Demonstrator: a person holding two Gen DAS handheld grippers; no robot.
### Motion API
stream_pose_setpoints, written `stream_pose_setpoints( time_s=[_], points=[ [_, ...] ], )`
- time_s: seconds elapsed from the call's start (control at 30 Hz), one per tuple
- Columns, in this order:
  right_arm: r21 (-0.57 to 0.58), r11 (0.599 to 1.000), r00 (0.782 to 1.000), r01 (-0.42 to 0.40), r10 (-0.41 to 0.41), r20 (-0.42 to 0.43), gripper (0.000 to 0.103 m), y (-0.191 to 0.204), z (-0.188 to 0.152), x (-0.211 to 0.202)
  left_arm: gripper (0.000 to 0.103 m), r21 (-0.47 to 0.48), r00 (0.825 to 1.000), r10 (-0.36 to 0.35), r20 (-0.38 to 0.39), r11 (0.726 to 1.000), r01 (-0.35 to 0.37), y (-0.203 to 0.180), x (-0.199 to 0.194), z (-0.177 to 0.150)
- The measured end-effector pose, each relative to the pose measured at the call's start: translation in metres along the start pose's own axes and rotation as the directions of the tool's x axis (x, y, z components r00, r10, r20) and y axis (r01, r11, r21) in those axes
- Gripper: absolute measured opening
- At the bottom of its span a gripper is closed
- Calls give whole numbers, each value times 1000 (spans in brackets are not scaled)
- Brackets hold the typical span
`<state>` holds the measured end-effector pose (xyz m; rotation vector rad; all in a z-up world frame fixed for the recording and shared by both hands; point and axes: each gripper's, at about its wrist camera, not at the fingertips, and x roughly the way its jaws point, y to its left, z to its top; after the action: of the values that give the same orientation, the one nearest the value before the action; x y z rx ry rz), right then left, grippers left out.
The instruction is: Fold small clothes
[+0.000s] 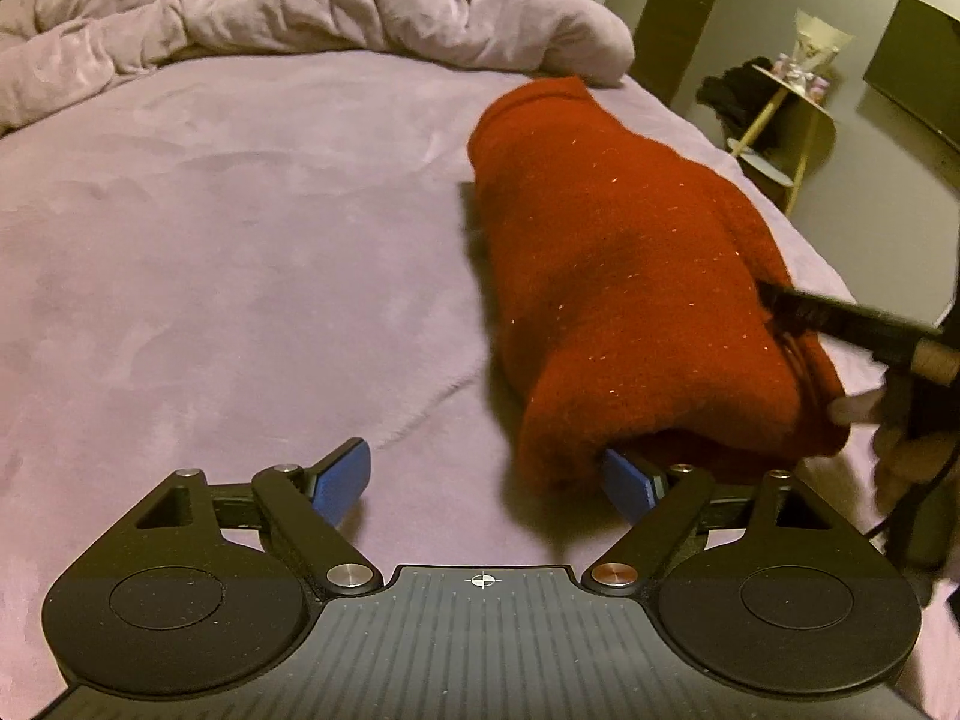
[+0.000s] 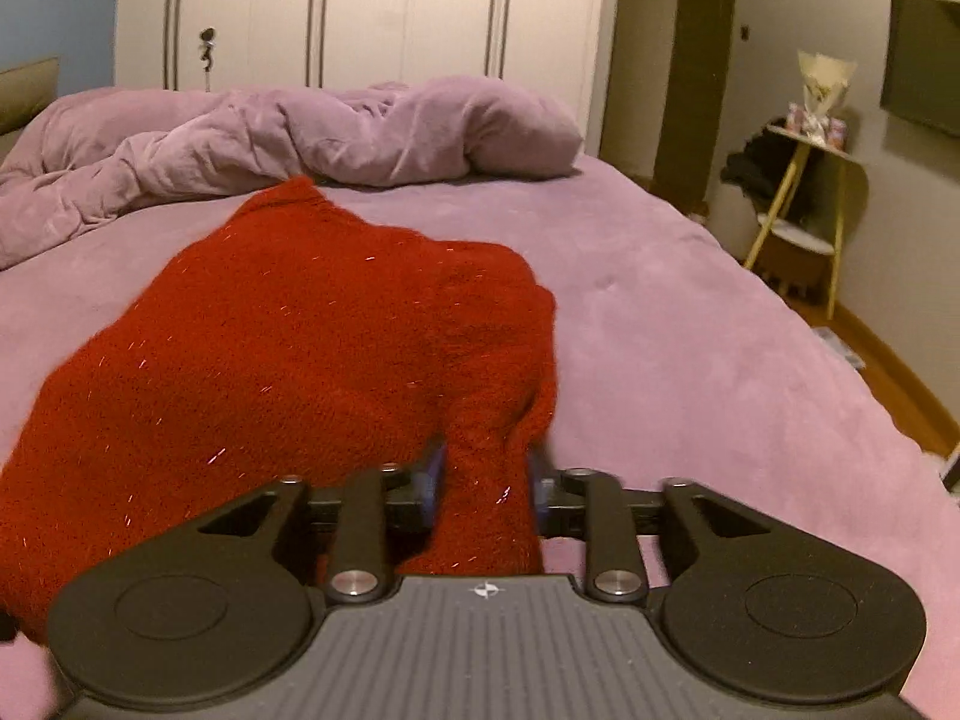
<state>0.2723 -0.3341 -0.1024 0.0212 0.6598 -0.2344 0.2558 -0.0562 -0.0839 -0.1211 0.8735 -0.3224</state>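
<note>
Your left hand-held gripper (image 1: 486, 483) hangs low over the bed (image 1: 240, 240) with its blue pads spread wide apart. The left pad (image 1: 342, 480) has only the purple sheet beneath it, while the right pad (image 1: 630, 480) sits just under the near edge of the red sweater (image 1: 630, 276), and nothing is pinched between the two.

The sweater lies bunched in a long heap on the right side of the bed, running away from you toward the crumpled duvet (image 1: 300, 6) at the far end.

Your right hand-held gripper (image 2: 486, 477) has a hanging fold of the sweater (image 2: 288, 348) between its pads. The view there is blurred, so you cannot tell whether the pads press on the knit or merely flank it. A side table (image 2: 804, 144) stands by the wall to the right.
</note>
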Motion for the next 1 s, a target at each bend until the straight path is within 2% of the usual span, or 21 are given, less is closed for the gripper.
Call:
stream_pose_setpoints(
  time_s=[0.1,0.13,0.23,0.3,0.37,0.4,0.5,0.6,0.63,0.7,0.77,0.8,0.9,1.0],
  points=[
    [-15,1000,996,21,-20,86,40,7,11,-31,88,-16,1000,10,26,1000,-9,12,-15,-2],
    [-26,1000,992,1,3,124,36,15,13,-43,88,-36,999,14,37,999,-13,15,-19,-3],
    [-68,983,975,-171,179,133,23,40,14,-60,88,-103,998,32,49,994,-26,26,-27,0],
    [-95,949,946,-302,311,95,20,60,9,-64,88,-112,997,55,50,992,-49,31,-31,3],
    [-184,911,921,-369,385,56,15,83,-5,-67,88,-107,995,84,53,991,-78,35,-34,5],
    [-235,896,917,-376,396,44,14,91,-13,-68,88,-102,994,91,55,991,-85,37,-36,5],
    [-311,879,928,-362,371,-32,13,97,-32,-61,88,-105,994,105,39,989,-100,44,-36,5],
    [-368,896,969,-248,233,-87,1,82,-47,-42,88,-97,993,109,35,990,-105,44,-35,9],
    [-354,905,972,-237,218,-92,0,72,-48,-38,88,-96,994,102,37,991,-98,43,-34,12],
    [-297,915,962,-273,256,-96,0,63,-39,-45,88,-98,997,67,41,993,-62,38,-32,19],
    [-222,921,947,-320,313,-65,0,52,-23,-59,88,-86,998,36,49,996,-31,29,-28,27],
    [-187,929,948,-319,317,-37,0,45,-16,-65,88,-68,998,22,57,998,-18,22,-25,33],
    [-84,958,961,-275,278,18,1,30,14,-55,88,-12,996,11,87,1000,-10,-2,-10,50],
    [10,977,977,-212,212,-8,1,31,39,-23,88,-18,994,77,83,997,-75,-17,18,70]
  ],
)
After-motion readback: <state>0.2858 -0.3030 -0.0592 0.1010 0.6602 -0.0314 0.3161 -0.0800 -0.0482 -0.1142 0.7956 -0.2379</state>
